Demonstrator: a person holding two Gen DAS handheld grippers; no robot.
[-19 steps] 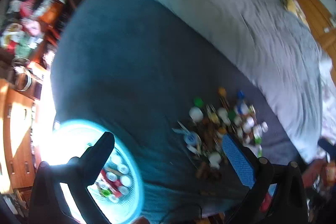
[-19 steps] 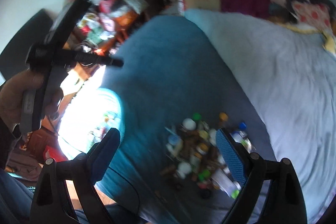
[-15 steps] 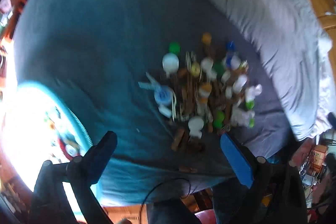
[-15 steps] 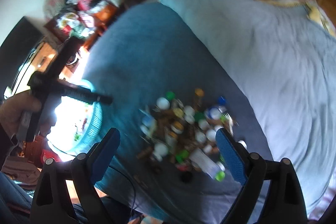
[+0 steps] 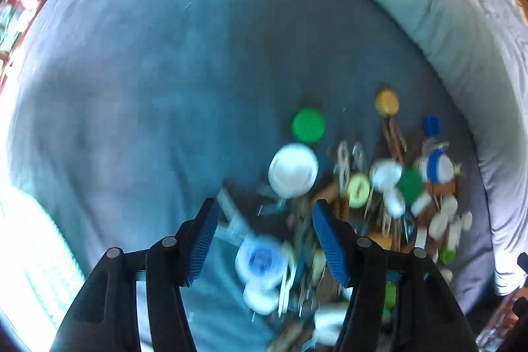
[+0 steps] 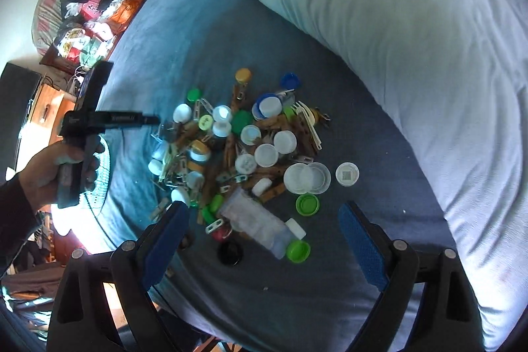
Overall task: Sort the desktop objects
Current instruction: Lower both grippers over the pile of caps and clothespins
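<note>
So we've got a big jumble of caps, lids and clothespins (image 6: 244, 150) piled on the blue blanket (image 6: 204, 32) of a bed, with a pale grey duvet (image 6: 412, 32) bunched up beside it. A light teal basket (image 5: 36, 256) sits off at the blanket's left edge, blown out by sunlight, and we're guessing that's where sorted stuff goes.

Our left tongs (image 5: 264, 240) are down low over the near-left edge of the pile, partly open with nothing between the pads. A whitish lid with a blue centre (image 5: 260, 259) sits right in the gap, and that looks like the pick in hand. The left view is pretty smeared, so we can't tell exactly what's lying under or against it. Our right tongs (image 6: 264, 240) hang wide open and empty above the near side of the pile, over a clear plastic bottle (image 6: 257, 223) and a black cap (image 6: 230, 251).

Tips for this step, as we see it: come straight down so both pads straddle the lid's rim, not the thin white sticks just beside it. Those light bits will probably get dragged along if a pad catches them. Close gently, since a shallow lid likely pops out if squeezed off-centre. Lift straight up before swinging toward the basket, and keep the right tongs clear until the left is out of the pile.
</note>
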